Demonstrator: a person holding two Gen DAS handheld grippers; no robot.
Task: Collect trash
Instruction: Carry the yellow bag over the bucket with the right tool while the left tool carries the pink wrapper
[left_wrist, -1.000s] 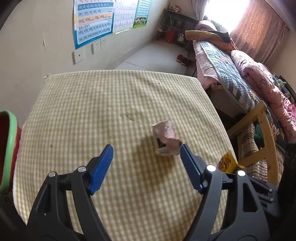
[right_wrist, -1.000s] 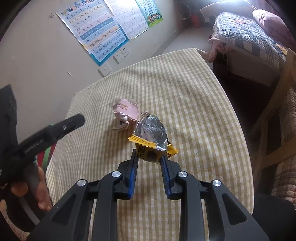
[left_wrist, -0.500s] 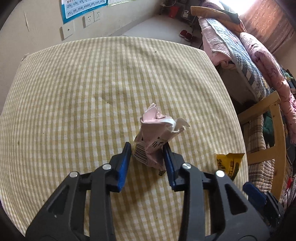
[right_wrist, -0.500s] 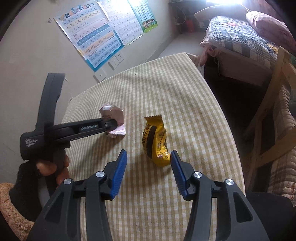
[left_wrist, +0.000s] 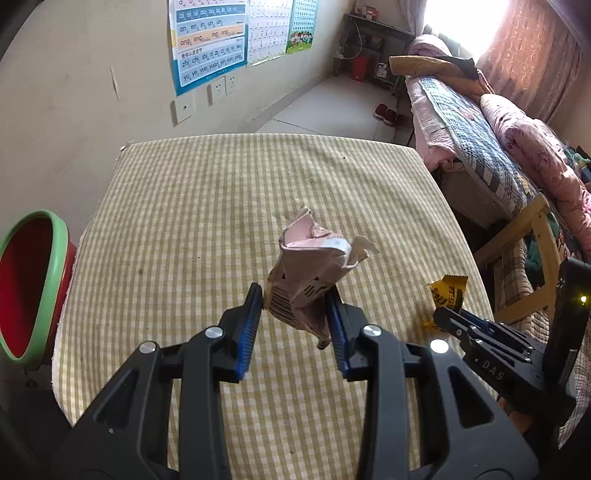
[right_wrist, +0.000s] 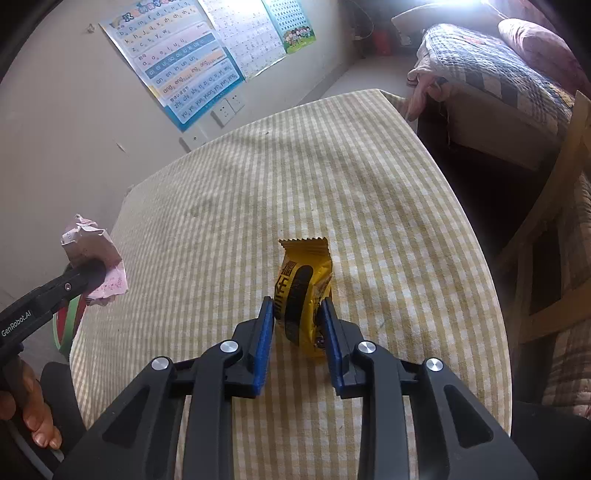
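Table w/ yellow-and-white checked cloth (left_wrist: 207, 206) is filling both views, its far edge sitting close to a beige wall, its right edge dropping to a dark gap beside a wooden chair frame (left_wrist: 532, 236) & a bed w/ patterned quilts (left_wrist: 480, 147). Most of the cloth is lying bare, so open room is showing ahead & to the left.

Red bin w/ green rim (left_wrist: 35, 280) is standing off the table's left edge, lower than the top.

Crumpled pink paper carton w/ black barcode (left_wrist: 306, 273) is hanging clear above the cloth, lower end pinched in the left gripper (left_wrist: 295, 317); blue pads are pressing it on both sides at a narrow gap, torn top flaring up.

Yellow snack wrapper w/ black print (right_wrist: 304, 291) is standing upright near the table's near-right part, serrated top edge up. Right gripper (right_wrist: 297, 325) jaws are closing, narrow, blue pads touching the wrapper's two sides.
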